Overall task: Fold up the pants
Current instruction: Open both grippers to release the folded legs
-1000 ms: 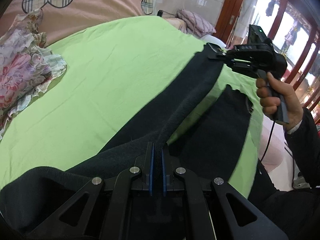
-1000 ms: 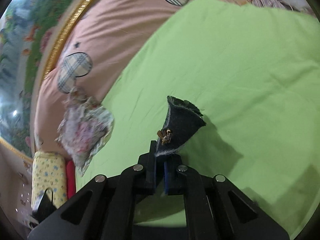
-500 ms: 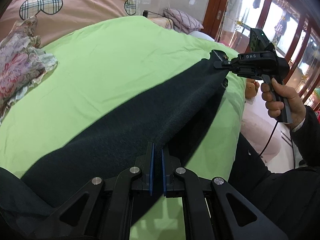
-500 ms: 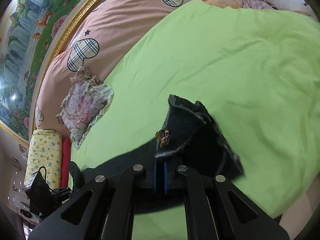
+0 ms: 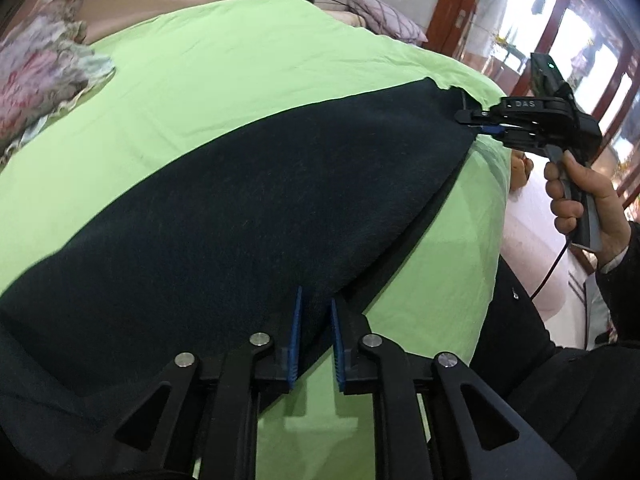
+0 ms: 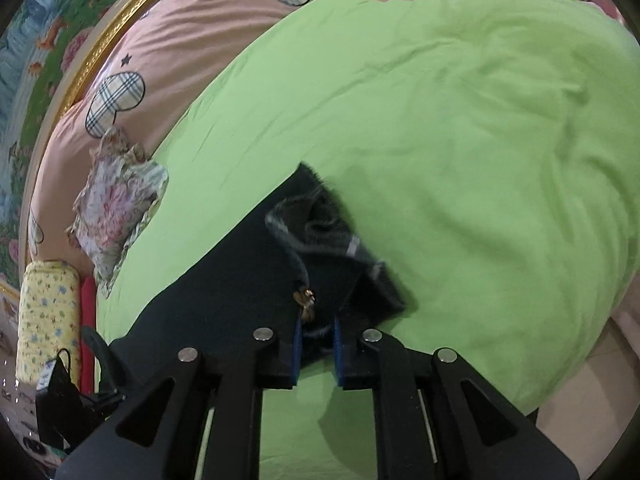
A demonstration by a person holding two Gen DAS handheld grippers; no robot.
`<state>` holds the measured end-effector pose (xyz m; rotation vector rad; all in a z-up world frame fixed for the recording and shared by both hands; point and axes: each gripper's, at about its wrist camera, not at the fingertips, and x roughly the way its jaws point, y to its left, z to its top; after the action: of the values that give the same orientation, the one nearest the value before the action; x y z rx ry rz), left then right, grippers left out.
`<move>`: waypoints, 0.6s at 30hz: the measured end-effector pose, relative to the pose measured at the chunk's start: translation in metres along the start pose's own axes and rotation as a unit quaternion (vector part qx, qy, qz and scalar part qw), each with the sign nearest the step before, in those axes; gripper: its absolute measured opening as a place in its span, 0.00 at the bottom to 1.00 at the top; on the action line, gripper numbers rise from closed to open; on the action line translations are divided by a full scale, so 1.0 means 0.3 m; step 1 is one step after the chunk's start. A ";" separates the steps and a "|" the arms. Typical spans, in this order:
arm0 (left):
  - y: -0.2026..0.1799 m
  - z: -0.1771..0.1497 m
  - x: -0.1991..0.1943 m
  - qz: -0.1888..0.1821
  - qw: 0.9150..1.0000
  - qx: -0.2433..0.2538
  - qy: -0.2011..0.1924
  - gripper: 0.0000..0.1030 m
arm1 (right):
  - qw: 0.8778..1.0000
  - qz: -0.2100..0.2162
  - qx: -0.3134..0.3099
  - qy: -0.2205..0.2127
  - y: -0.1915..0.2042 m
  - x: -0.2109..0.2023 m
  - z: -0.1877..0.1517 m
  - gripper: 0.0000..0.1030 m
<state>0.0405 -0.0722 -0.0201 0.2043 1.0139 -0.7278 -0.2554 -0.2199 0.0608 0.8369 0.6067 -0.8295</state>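
Observation:
Dark pants (image 5: 248, 208) lie folded lengthwise across the green sheet (image 5: 240, 68). My left gripper (image 5: 316, 344) sits at their near edge with its blue pads parted and the cloth lying between them. My right gripper (image 5: 476, 122) shows at the far end of the pants, at the waistband. In the right wrist view the right gripper (image 6: 317, 354) has its pads parted too, and the waistband end (image 6: 320, 232) with a small metal fastener (image 6: 306, 300) lies slack on the sheet just ahead of it.
A floral cushion (image 6: 116, 208) lies on the pink bedding (image 6: 192, 48) at the far left. A yellow bolster (image 6: 48, 320) sits by the bed's side. The bed edge (image 6: 580, 340) drops to the floor at right. Wooden doors (image 5: 560, 40) stand behind.
One pant leg was carried over onto the other and laid flat on the sheet. Both grippers went from shut on the cloth to parted, and the waistband end dropped.

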 end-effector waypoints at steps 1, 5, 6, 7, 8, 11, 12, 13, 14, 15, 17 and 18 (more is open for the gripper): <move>0.003 -0.007 -0.011 0.002 1.000 -0.006 -0.006 0.16 | 1.000 -0.006 0.001 -0.005 -0.005 -0.011 0.002 0.20; 0.020 -0.042 -0.049 0.011 1.000 -0.020 -0.020 0.35 | 0.998 -0.054 -0.008 -0.040 0.001 -0.076 0.015 0.39; 0.025 -0.052 -0.061 0.015 0.999 -0.024 -0.023 0.35 | 0.997 -0.054 -0.008 -0.046 0.003 -0.090 0.019 0.41; 0.032 -0.063 -0.077 0.019 0.999 -0.031 -0.026 0.35 | 0.997 -0.047 -0.008 -0.052 0.009 -0.105 0.023 0.41; 0.038 -0.069 -0.090 0.020 0.999 -0.038 -0.029 0.36 | 0.997 -0.044 -0.009 -0.058 0.017 -0.118 0.026 0.42; 0.072 -0.095 -0.132 0.020 0.996 -0.069 -0.044 0.37 | 0.996 -0.030 -0.031 -0.073 0.081 -0.141 0.022 0.45; 0.082 -0.103 -0.147 0.024 0.996 -0.077 -0.049 0.38 | 0.996 -0.019 -0.044 -0.073 0.117 -0.140 0.015 0.48; 0.097 -0.112 -0.166 0.031 0.994 -0.087 -0.055 0.38 | 0.996 -0.009 -0.053 -0.069 0.142 -0.135 0.008 0.50; 0.115 -0.115 -0.184 0.035 0.993 -0.093 -0.058 0.39 | 0.996 0.000 -0.063 -0.063 0.174 -0.122 0.000 0.50; 0.134 -0.124 -0.204 0.039 0.992 -0.104 -0.064 0.39 | 0.996 0.010 -0.076 -0.053 0.213 -0.105 -0.011 0.50; 0.157 -0.137 -0.236 0.046 0.989 -0.119 -0.075 0.39 | 0.995 0.028 -0.091 -0.037 0.271 -0.074 -0.036 0.50; 0.181 -0.147 -0.263 0.051 0.987 -0.128 -0.080 0.40 | 0.994 0.038 -0.100 -0.026 0.301 -0.055 -0.049 0.50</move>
<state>0.0191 0.0257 0.0125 -0.0250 0.9259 -0.5059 -0.1919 -0.1650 0.1008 0.6500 0.5969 -0.7064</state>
